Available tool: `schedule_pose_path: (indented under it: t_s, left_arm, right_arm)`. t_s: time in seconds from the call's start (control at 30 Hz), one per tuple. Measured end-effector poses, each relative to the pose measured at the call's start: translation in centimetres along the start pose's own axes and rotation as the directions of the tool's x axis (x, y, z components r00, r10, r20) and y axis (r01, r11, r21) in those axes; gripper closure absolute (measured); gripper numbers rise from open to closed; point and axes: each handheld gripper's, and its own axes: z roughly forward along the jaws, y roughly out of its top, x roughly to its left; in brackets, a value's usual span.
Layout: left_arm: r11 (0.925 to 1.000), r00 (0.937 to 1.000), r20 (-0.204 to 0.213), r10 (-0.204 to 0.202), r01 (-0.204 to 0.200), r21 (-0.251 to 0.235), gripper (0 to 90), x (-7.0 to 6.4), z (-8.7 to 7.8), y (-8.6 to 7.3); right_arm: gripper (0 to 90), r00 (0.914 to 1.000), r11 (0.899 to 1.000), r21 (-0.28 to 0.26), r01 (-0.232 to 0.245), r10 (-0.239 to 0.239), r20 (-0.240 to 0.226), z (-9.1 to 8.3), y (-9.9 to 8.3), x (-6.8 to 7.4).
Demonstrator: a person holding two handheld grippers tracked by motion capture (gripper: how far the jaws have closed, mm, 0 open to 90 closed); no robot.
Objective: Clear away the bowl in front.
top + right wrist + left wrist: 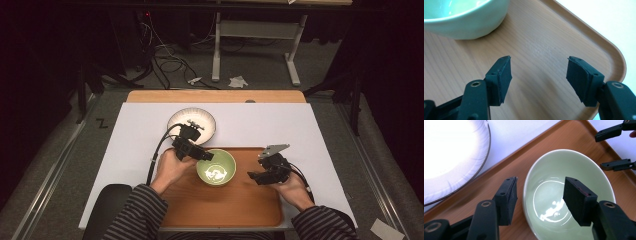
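Found the left gripper (202,155) (539,195) spread wide and astride the rim of the green bowl (216,168) (554,170): one jaw outside the wall, over the wooden tray (220,206) (574,137), the other hanging inside above the glazed floor. Could not tell for sure whether either pad touched the rim; looked clear of it.

Saw the bowl directly ahead of and beneath those jaws, standing empty and upright on the tray. Noted a white plate (192,120) (449,157) beyond the outer jaw, off the tray on the white mat (280,125), apart from the bowl.

Found the right gripper (256,176) (539,72) likewise spread, holding nothing, poised low over bare tray, with the bowl (461,22) ahead and off to its left, near but not touching.

Judged the step to be a rim pinch by the left gripper. To do it well: lower until both pads overlap the wall well below the lip, square the pads to the curve of the rim, then close slowly, since glazed ceramic would likely slip. Lift level, not tilted, and steer wide of the plate. Better to leave the right gripper clear unless a second hold on the far rim were wanted.
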Motion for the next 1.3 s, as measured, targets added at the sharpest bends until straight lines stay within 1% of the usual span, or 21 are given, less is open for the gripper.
schedule_pose_path:
  t_s: [0.23,0.3,0.47,0.7,0.73,0.93,0.97,1.0,1.07,1.1,1.3]
  left_arm:
    - [0.9995,0.9999,-0.012,-0.007,0.007,-0.031,44.7,0.2,-1.3,-0.3]
    - [0.9995,0.9997,-0.023,-0.005,0.004,-0.032,44.7,0.3,-1.7,-0.4]
    - [0.9982,0.9992,-0.035,-0.022,0.020,-0.057,45.3,0.6,-2.4,-0.7]
    - [0.9979,0.9985,-0.050,-0.021,0.018,-0.062,45.5,0.9,-3.1,-1.1]
    - [0.9975,0.9983,-0.052,-0.028,0.024,-0.066,45.5,1.0,-3.3,-1.1]
    - [0.9969,0.9974,-0.064,-0.032,0.027,-0.074,45.4,1.3,-3.9,-1.5]
    - [0.9962,0.9970,-0.066,-0.040,0.035,-0.080,45.4,1.3,-3.9,-1.6]
    - [0.9966,0.9969,-0.070,-0.036,0.031,-0.077,45.3,1.4,-4.0,-1.7]
    - [0.9962,0.9965,-0.072,-0.044,0.039,-0.078,45.3,1.5,-4.0,-1.9]
    - [0.9967,0.9965,-0.073,-0.041,0.036,-0.073,45.2,1.6,-4.1,-2.0]
    - [0.9948,0.9943,-0.083,-0.067,0.060,-0.082,45.2,2.1,-4.4,-2.7]
  right_arm:
    - [37.9,1.0000,1.000,0.001,0.003,-0.003,0.001,0.0,0.0,0.0]
    - [37.8,1.0000,1.000,0.001,0.003,-0.003,0.001,0.0,0.0,0.0]
    - [37.8,1.0000,1.000,0.002,0.000,0.000,0.002,0.0,0.0,0.0]
    - [37.8,1.0000,1.000,-0.002,0.004,-0.004,0.001,0.0,0.0,0.0]
    - [37.9,1.0000,1.000,-0.001,-0.004,0.004,-0.001,0.0,0.0,0.0]
    - [37.9,1.0000,1.000,-0.001,-0.005,0.005,-0.001,0.0,0.0,0.0]
    - [37.9,1.0000,1.000,-0.001,-0.005,0.005,-0.001,0.0,0.0,0.0]
    - [37.9,1.0000,1.000,-0.002,-0.004,0.004,-0.001,0.0,0.0,0.0]
    - [37.9,1.0000,1.000,-0.002,-0.004,0.004,0.000,0.0,0.0,0.0]
    - [37.9,1.0000,1.000,-0.001,-0.005,0.005,0.000,0.0,0.0,0.0]
    - [37.9,1.0000,1.000,-0.001,-0.005,0.005,0.000,0.0,0.0,0.0]
